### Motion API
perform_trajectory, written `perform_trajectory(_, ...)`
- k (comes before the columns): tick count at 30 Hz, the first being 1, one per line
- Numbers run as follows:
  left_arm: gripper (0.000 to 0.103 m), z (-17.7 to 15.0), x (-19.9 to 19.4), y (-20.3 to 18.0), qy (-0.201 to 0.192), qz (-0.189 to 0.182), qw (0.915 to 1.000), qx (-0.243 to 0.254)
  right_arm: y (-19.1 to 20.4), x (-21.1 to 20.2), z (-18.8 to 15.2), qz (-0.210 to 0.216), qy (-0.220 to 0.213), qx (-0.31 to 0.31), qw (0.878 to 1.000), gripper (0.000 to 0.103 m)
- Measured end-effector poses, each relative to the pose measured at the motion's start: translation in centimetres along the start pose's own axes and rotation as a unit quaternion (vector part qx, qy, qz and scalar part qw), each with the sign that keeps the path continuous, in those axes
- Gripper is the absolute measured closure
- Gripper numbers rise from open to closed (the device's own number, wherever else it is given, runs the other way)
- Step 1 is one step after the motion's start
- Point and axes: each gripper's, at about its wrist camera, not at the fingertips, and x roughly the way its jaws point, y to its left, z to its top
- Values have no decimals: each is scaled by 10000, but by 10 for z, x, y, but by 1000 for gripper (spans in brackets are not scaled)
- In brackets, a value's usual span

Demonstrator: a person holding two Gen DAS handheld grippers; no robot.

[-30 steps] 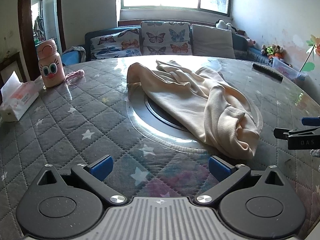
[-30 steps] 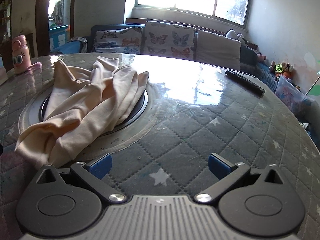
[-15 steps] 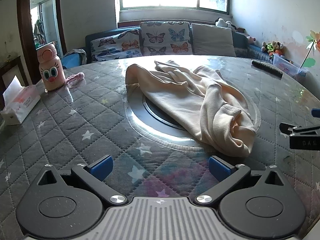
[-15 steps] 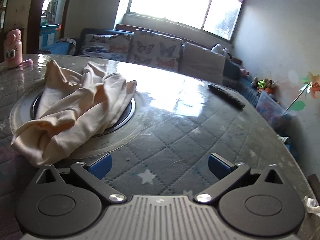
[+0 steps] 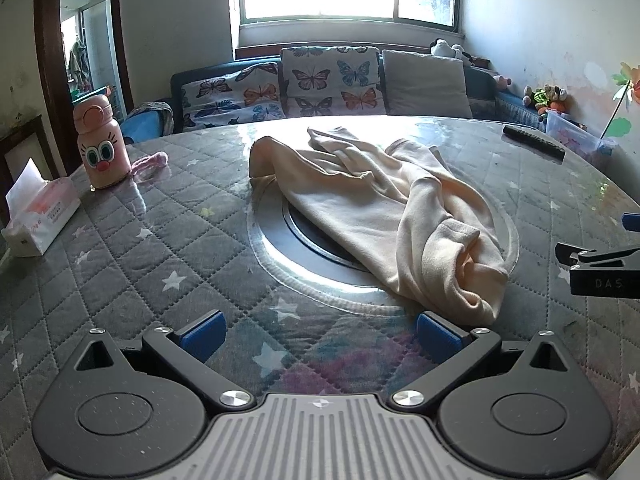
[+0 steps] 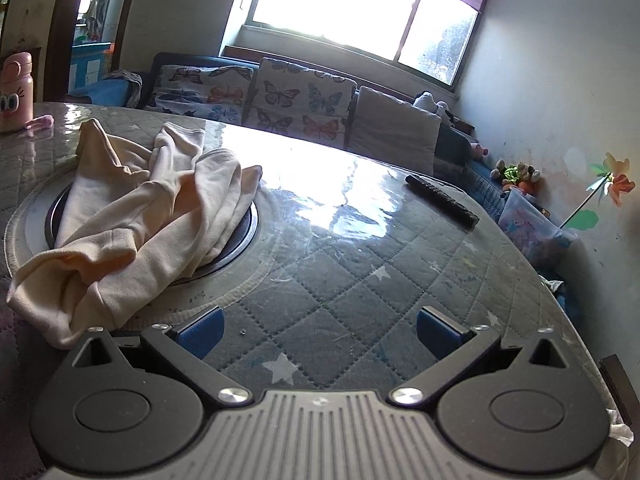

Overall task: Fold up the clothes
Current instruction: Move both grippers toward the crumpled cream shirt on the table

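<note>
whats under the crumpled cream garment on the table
The crumpled cream garment lies across a round silver-rimmed dark inset in the grey quilted star-print table cover. The inset's middle and right side are hidden.

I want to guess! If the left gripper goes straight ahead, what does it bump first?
Probably the cream garment: its bunched near end lies just ahead of the open left gripper, slightly right of centre. Depth is unclear.

1 cream garment (image 5: 384, 204), 1 pink bottle (image 5: 102, 148), 1 tissue box (image 5: 40, 212), 1 remote (image 5: 534, 143)
</note>
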Motion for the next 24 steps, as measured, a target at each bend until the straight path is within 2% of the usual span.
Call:
perform_trajectory(12,0,88,78,-13,80,162,9998,46,5,2,2,168,15,-79,9998,0)
perform_trajectory(24,0,176,157,-32,94,338,9993,89,9,6,4,537,60,-55,9985,0)
